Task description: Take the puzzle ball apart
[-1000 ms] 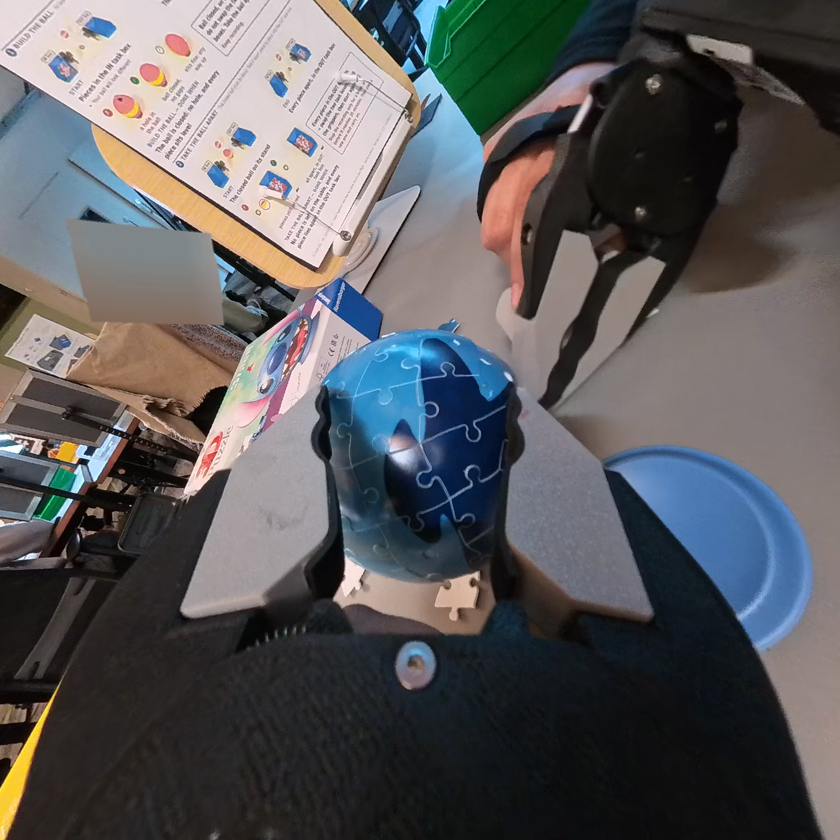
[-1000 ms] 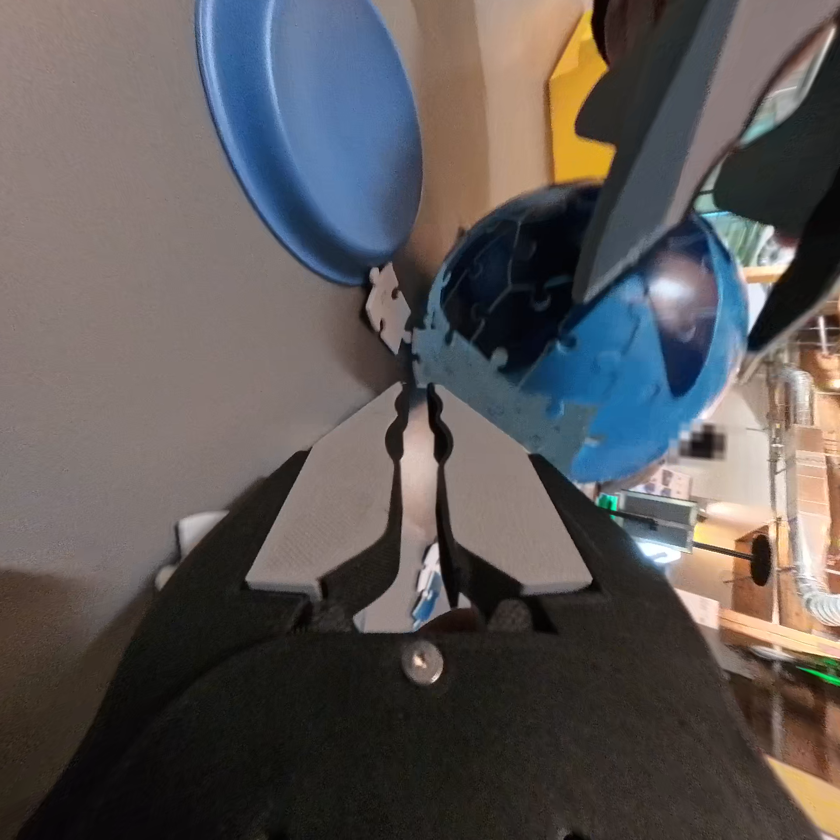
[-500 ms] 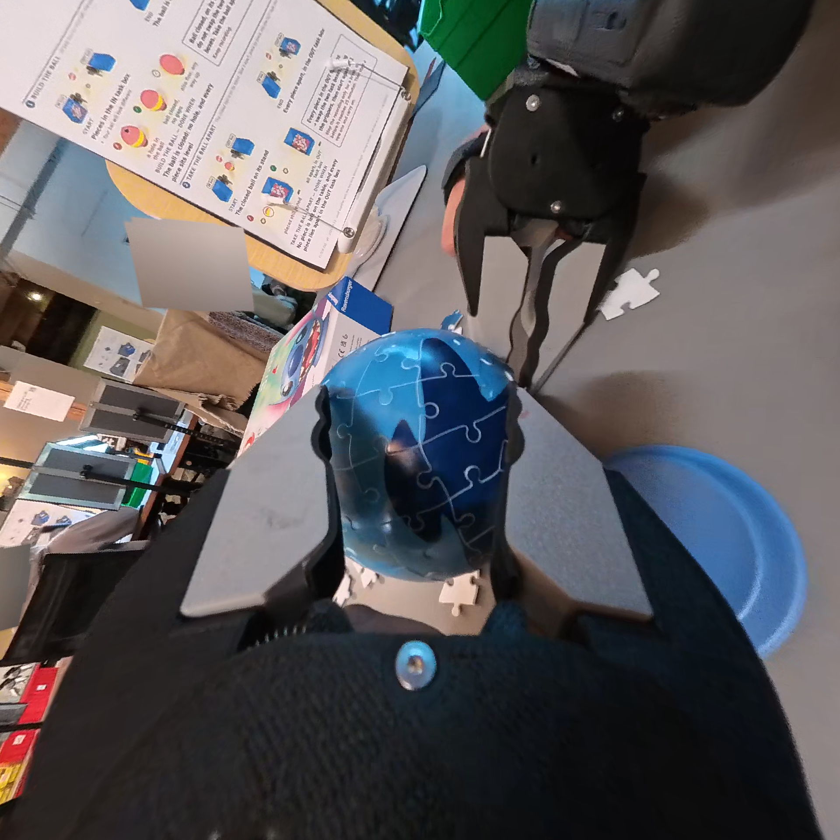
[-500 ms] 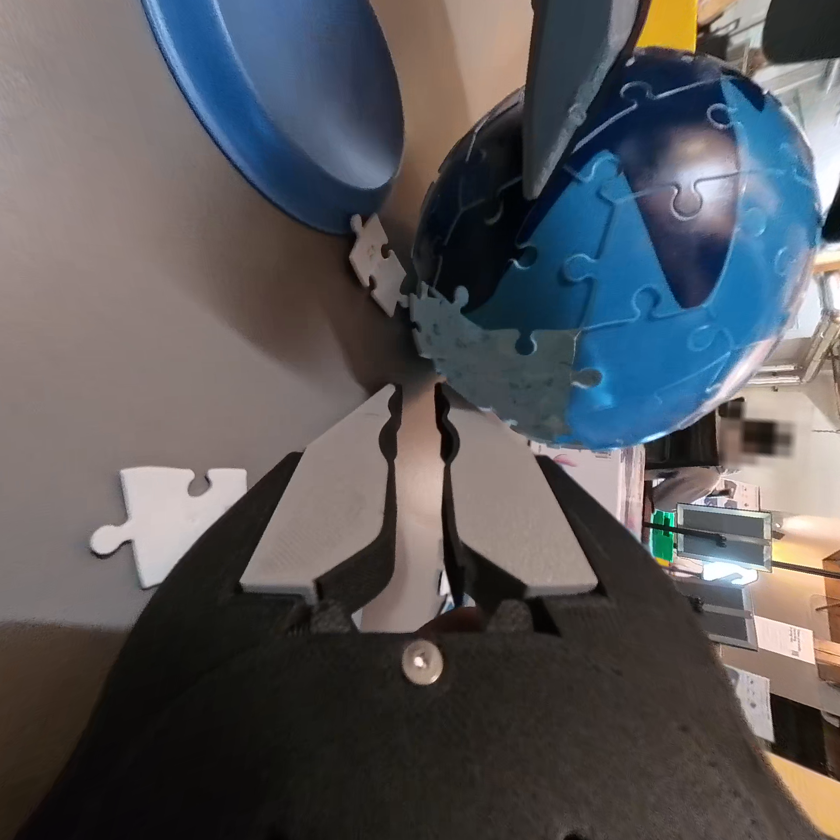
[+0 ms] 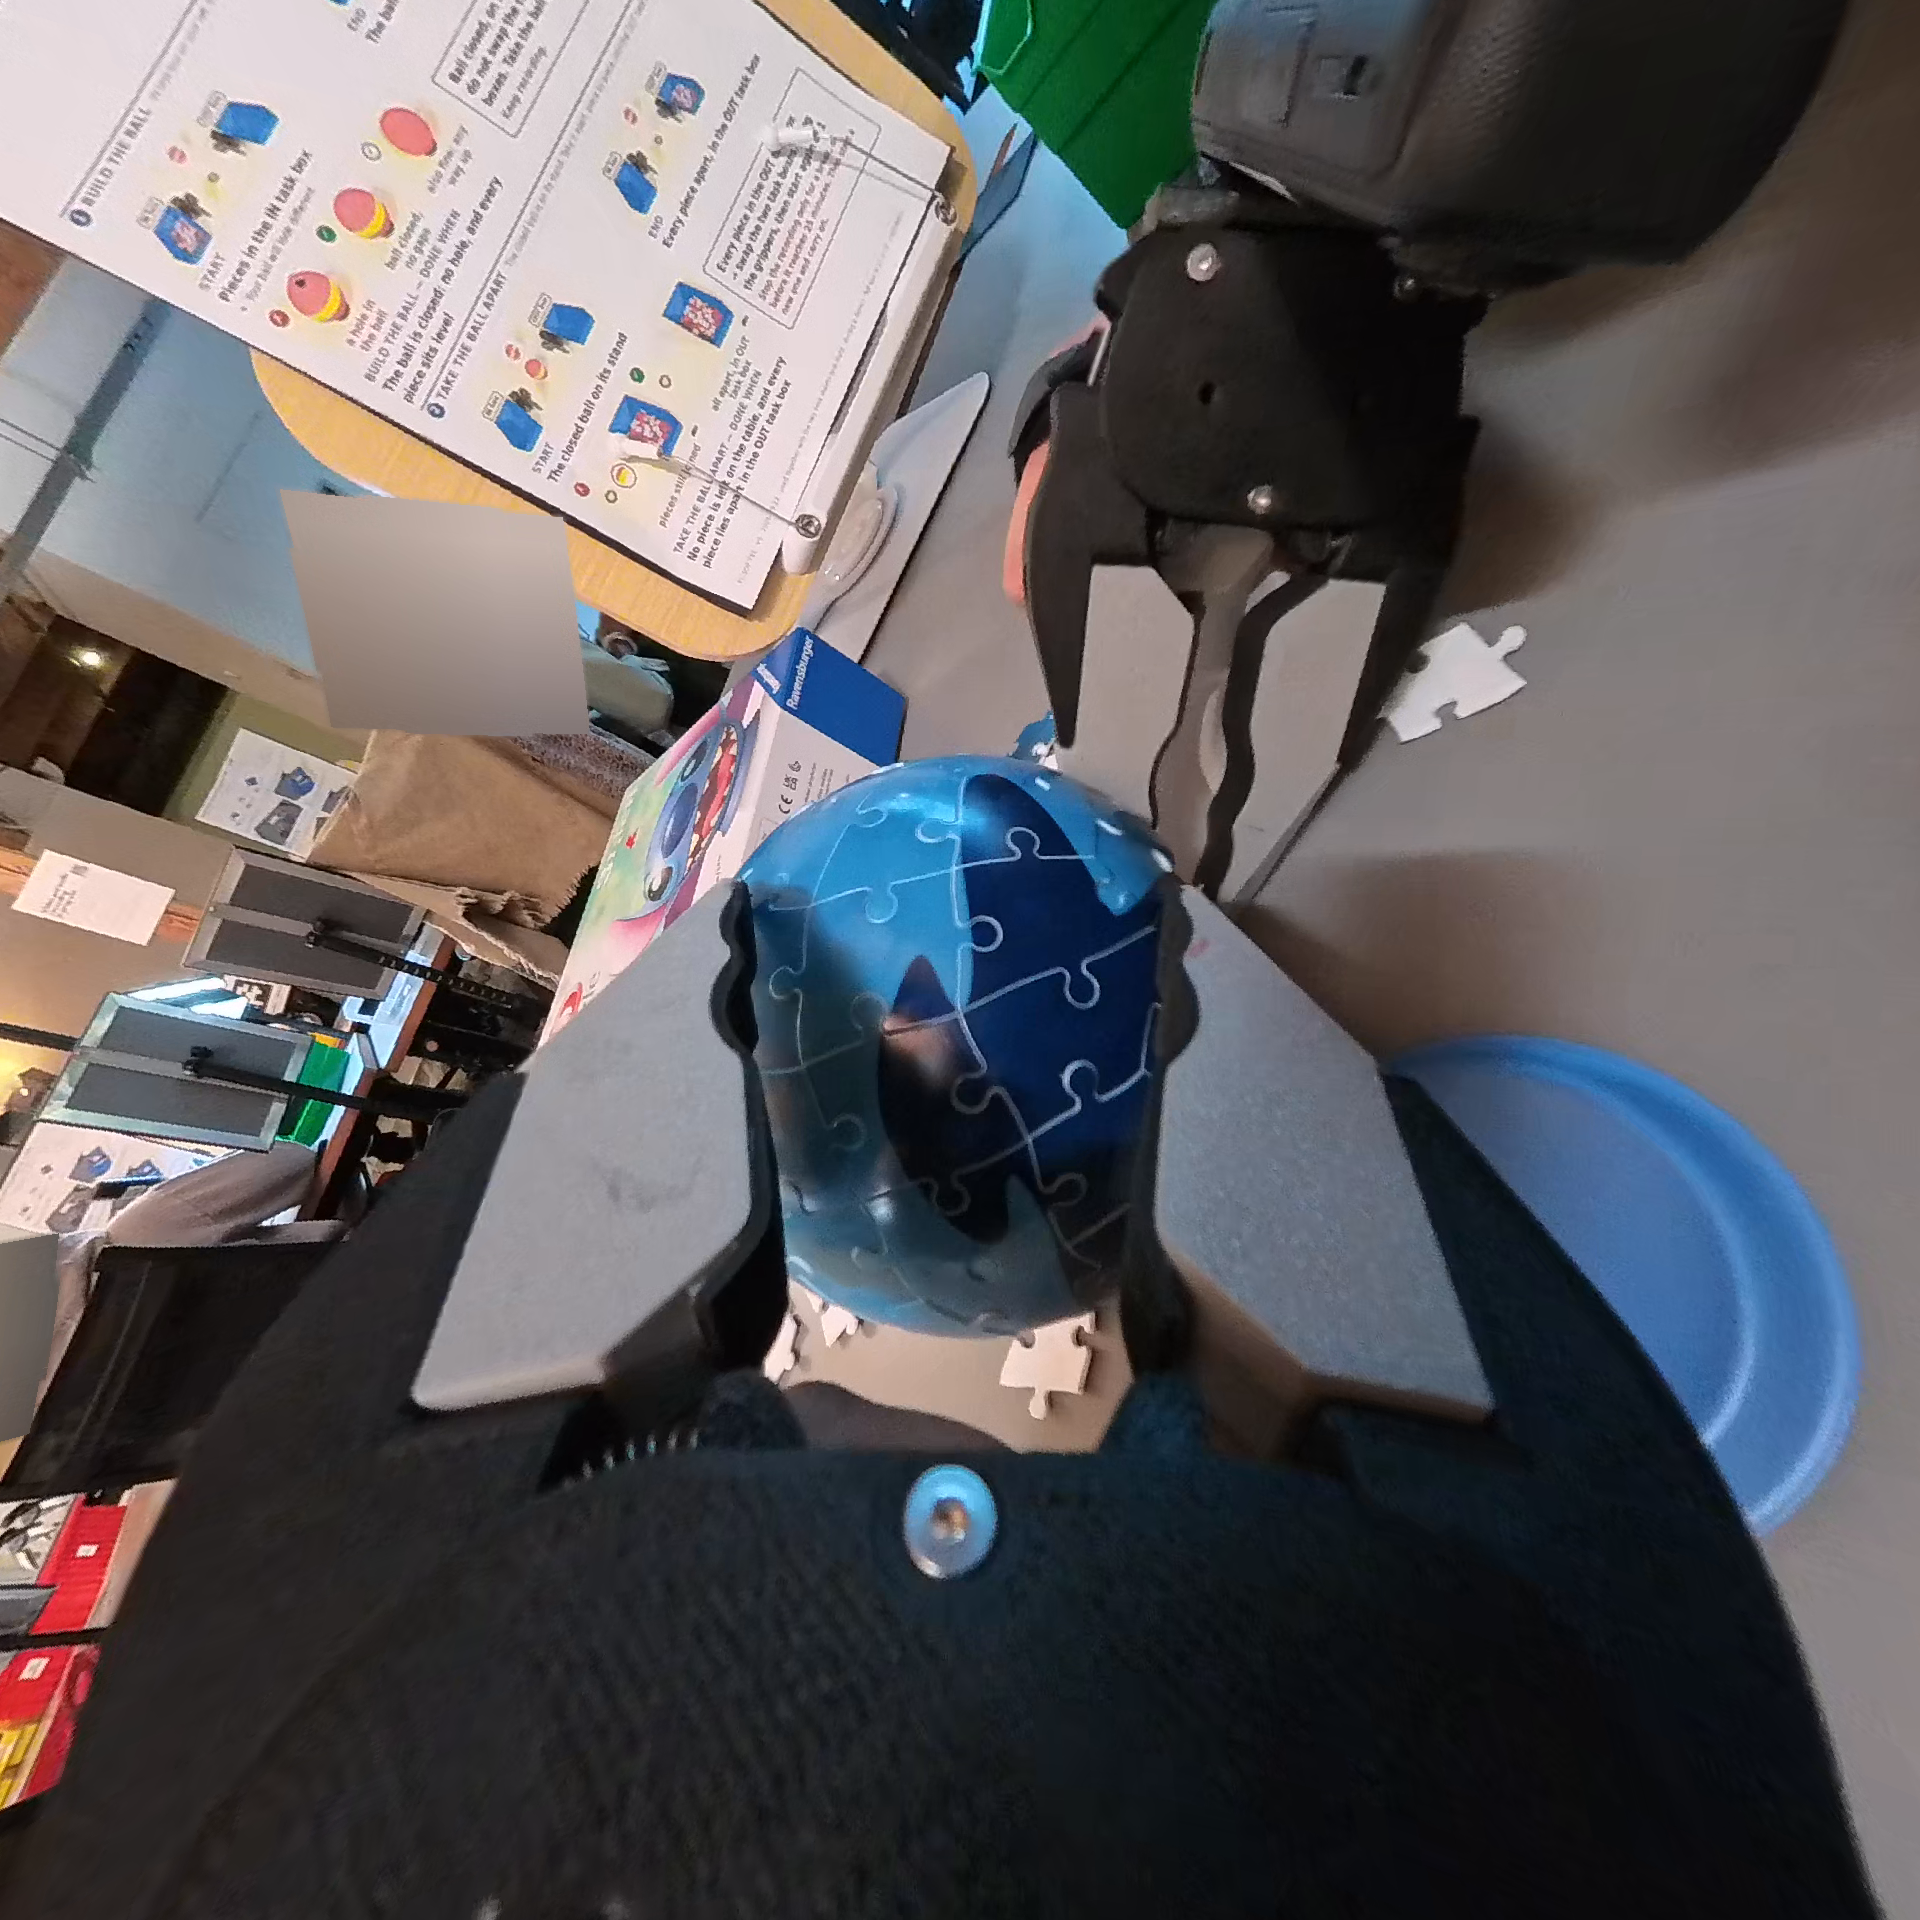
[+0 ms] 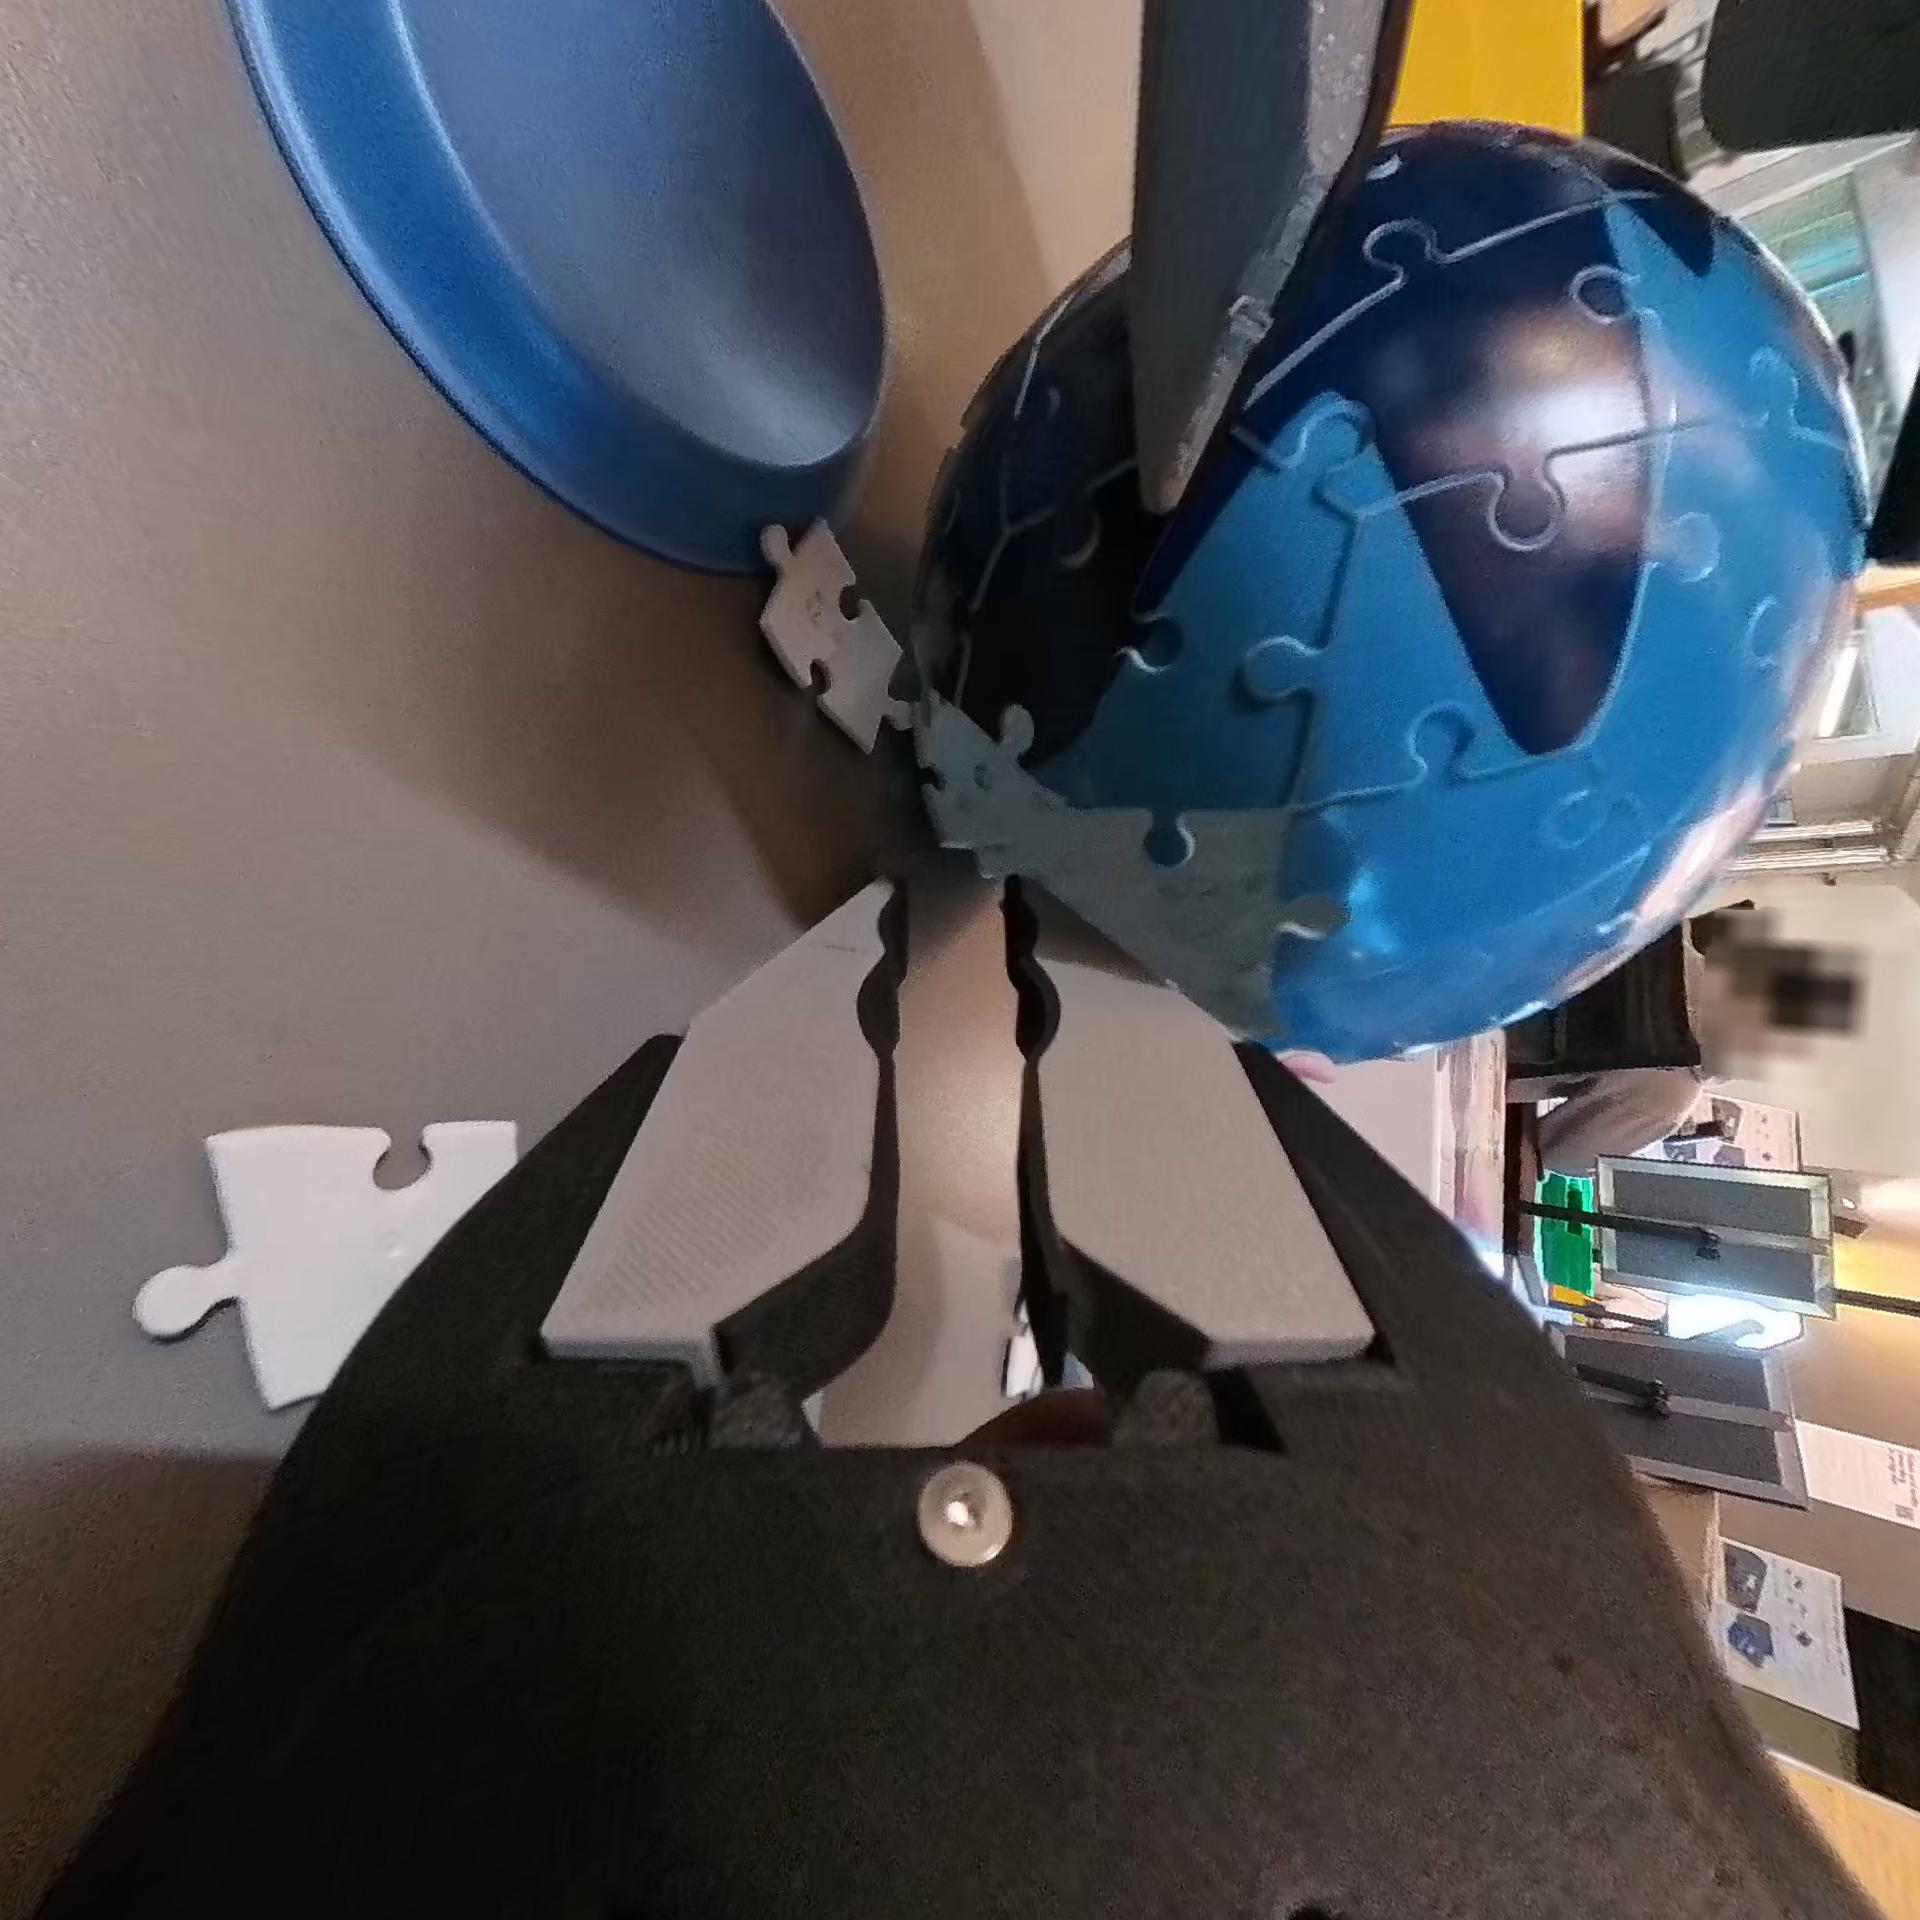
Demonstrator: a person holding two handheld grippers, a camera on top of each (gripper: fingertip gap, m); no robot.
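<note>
My left gripper is shut on the blue puzzle ball and holds it above the grey table. In the right wrist view the ball is close ahead to the right, with one left finger across it. Its ragged grey lower edge sits just past my right fingertips. My right gripper is narrowly open and empty. It also shows in the left wrist view, pointing at the ball's far side.
A blue plate lies on the table beside the ball, also seen in the right wrist view. Loose white pieces lie on the table. A puzzle box, an instruction board and a green bin stand behind. Tip to tip, the grippers are about 10 cm apart.
My right gripper has swung round and come up to the ball, its tips now just under the ragged edge. A white piece has come into view beside it. The left gripper keeps holding the ball.
</note>
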